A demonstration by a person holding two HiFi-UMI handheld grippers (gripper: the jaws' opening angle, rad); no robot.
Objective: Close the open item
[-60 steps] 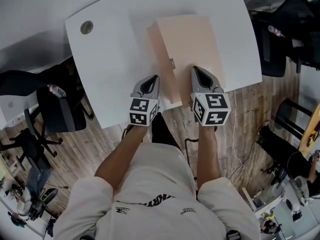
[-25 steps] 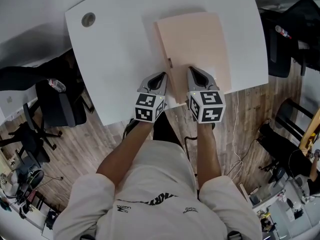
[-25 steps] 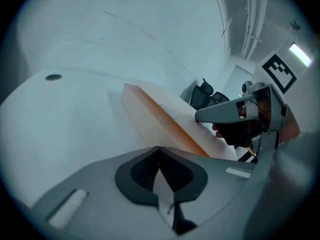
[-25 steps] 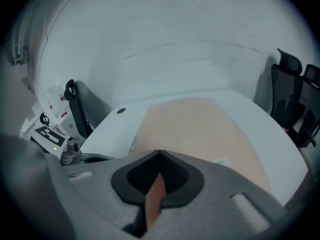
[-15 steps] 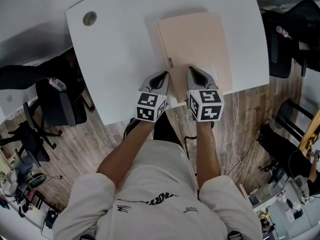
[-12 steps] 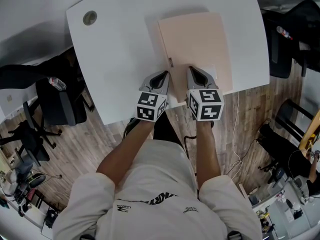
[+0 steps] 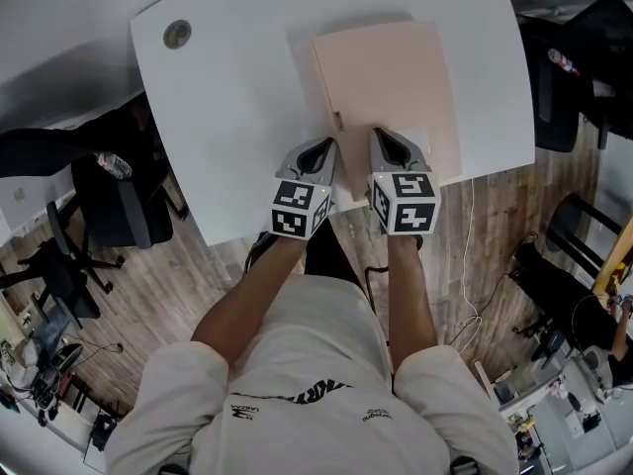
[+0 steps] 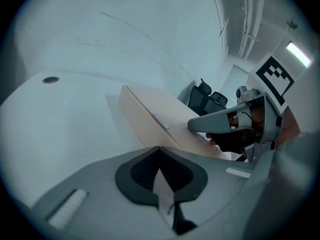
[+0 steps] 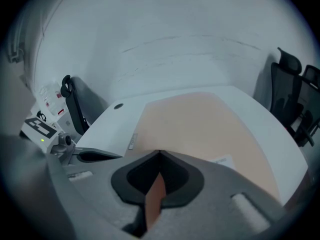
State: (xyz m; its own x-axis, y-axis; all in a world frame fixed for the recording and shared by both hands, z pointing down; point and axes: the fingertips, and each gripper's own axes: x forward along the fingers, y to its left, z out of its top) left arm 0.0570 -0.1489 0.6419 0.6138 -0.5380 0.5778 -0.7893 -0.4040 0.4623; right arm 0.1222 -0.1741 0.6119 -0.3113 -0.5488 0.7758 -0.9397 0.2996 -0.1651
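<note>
A flat pale-pink box [image 7: 391,77] lies on the white table [image 7: 227,117], its lid down flat, with a small metal clasp [image 7: 337,122] on its left side and a white label [image 7: 415,142] near its front. My left gripper [image 7: 324,146] is shut and empty, its tip by the box's left front corner, just below the clasp. My right gripper [image 7: 381,135] is shut too, its tip over the front part of the lid. In the left gripper view the box [image 8: 150,116] runs past my shut left gripper [image 8: 159,148]. The right gripper view looks across the lid [image 9: 195,124].
A round cable hole [image 7: 177,34] is in the table's far left corner. The table's front edge runs right under both grippers. Black office chairs stand at the left [image 7: 119,206] and right [image 7: 554,77]. A cable [image 7: 465,255] trails over the wooden floor.
Since 2.4 s ago the box lid has come down flat and both grippers have shifted slightly inward at the box's front. Over the last second almost nothing moves.
</note>
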